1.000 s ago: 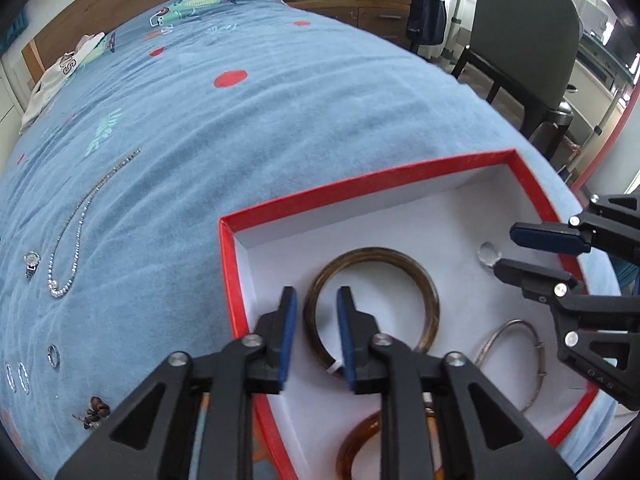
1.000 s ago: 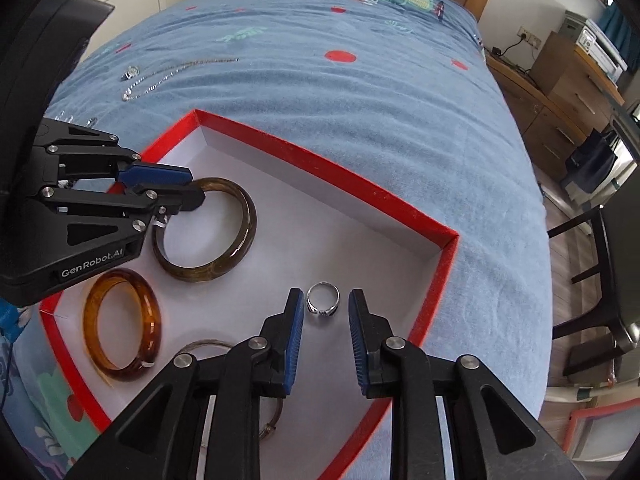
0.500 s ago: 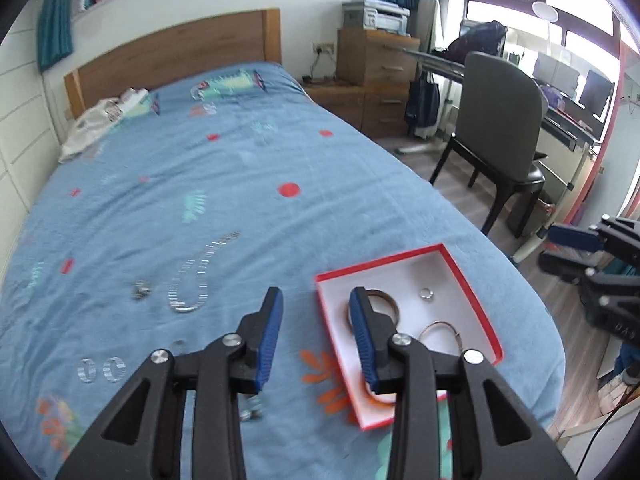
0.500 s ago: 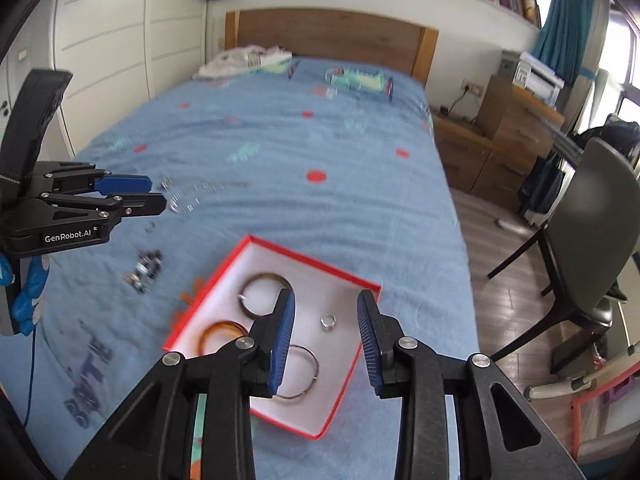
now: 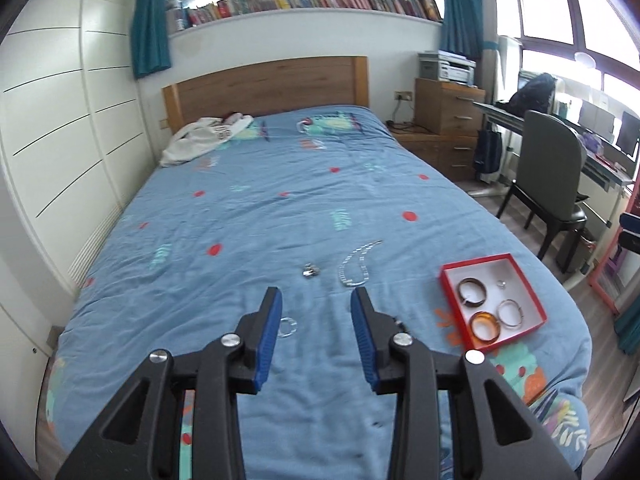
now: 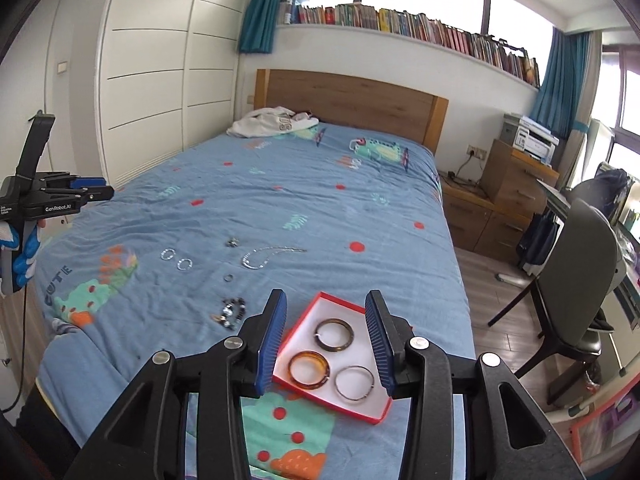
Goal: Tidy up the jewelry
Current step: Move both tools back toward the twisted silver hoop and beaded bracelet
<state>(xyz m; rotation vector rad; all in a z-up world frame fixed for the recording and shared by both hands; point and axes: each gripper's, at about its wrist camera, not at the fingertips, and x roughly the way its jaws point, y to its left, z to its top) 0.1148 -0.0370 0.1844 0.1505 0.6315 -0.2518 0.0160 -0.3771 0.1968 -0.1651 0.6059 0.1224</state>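
Note:
A red box (image 5: 532,296) (image 6: 372,411) with a white inside lies near the foot of the blue bed. It holds a dark brown bangle (image 5: 472,290) (image 6: 334,333), an amber bangle (image 5: 485,325) (image 6: 309,370), a thin metal bangle (image 5: 511,313) (image 6: 355,383) and a small ring (image 5: 501,283). On the bedspread lie a silver necklace (image 5: 354,268) (image 6: 262,257), a small silver piece (image 5: 309,271), hoop earrings (image 6: 176,259) and a dark beaded piece (image 6: 231,312). My left gripper (image 5: 316,336) is open and empty, high above the bed. My right gripper (image 6: 326,344) is open and empty above the box.
A white garment (image 5: 200,138) lies by the wooden headboard (image 5: 272,84). A grey chair (image 5: 548,188) and desk stand right of the bed, with a wooden dresser (image 5: 444,120) behind. White wardrobes (image 6: 160,80) line the left wall.
Both grippers have pulled up and back from inside the box to high above the bed, and both have opened wider. The ring stays in the box.

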